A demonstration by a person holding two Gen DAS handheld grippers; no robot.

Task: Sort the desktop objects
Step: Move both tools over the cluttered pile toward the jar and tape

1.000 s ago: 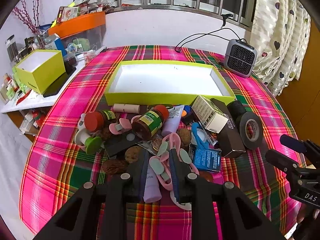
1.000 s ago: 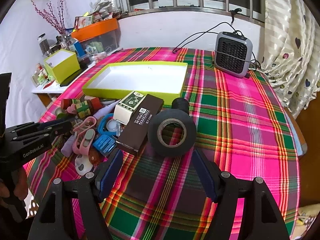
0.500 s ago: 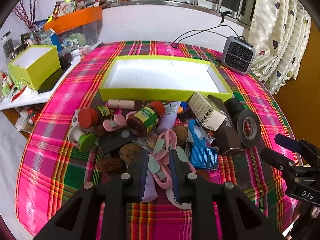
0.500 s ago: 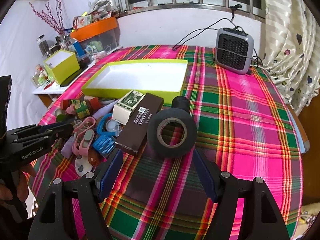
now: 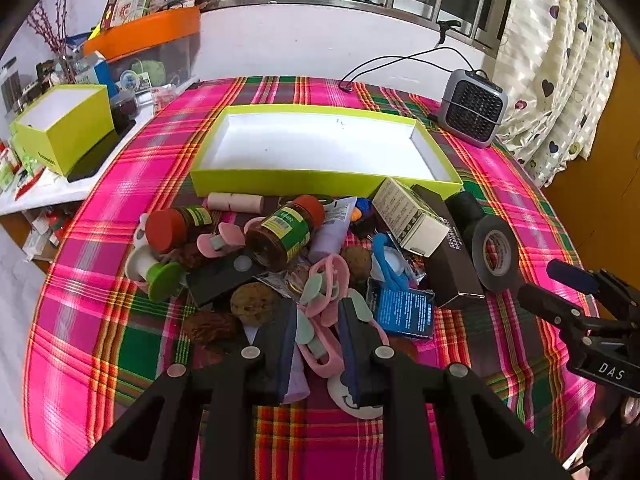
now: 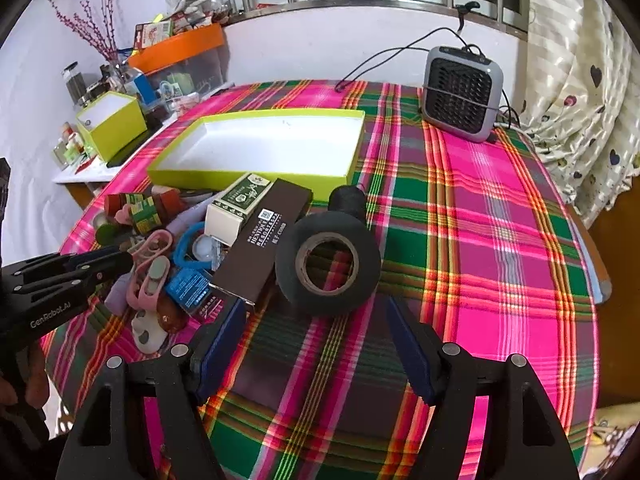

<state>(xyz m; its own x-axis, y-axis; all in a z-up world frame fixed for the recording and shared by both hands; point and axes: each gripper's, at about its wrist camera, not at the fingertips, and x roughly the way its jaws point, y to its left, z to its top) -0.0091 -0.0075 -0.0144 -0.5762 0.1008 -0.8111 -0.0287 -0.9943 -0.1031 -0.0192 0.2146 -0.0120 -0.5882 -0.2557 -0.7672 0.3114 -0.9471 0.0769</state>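
**Plaid cloth, one pile, an empty tray behind it**

Plaid cloth point(image 5: 120, 208) covers your table, and the lime tray point(image 5: 320, 178) lies across its far side with nothing in it. Between the tray and you sits the pile point(image 5: 304, 256) of things to sort, just short of the tray's near wall.

Black tape roll point(image 6: 328, 264) lies flat straight ahead of your right gripper point(image 6: 316, 344), whose jaws stand wide and bracket nothing. The dark box point(image 6: 260, 248) beside it runs its long axis toward the tray, touching the roll's left. Your right hand is the nearer one to both.

Your left gripper point(image 5: 318, 344) hangs over the pile's near edge with jaws nearly closed. A pink clip point(image 5: 320, 344) shows in the narrow gap; I cannot tell whether the pads press on it.

Against a second ago, the left view shows the table a little lower in frame, tray and pile unmoved; the jaws' gaps are unchanged.
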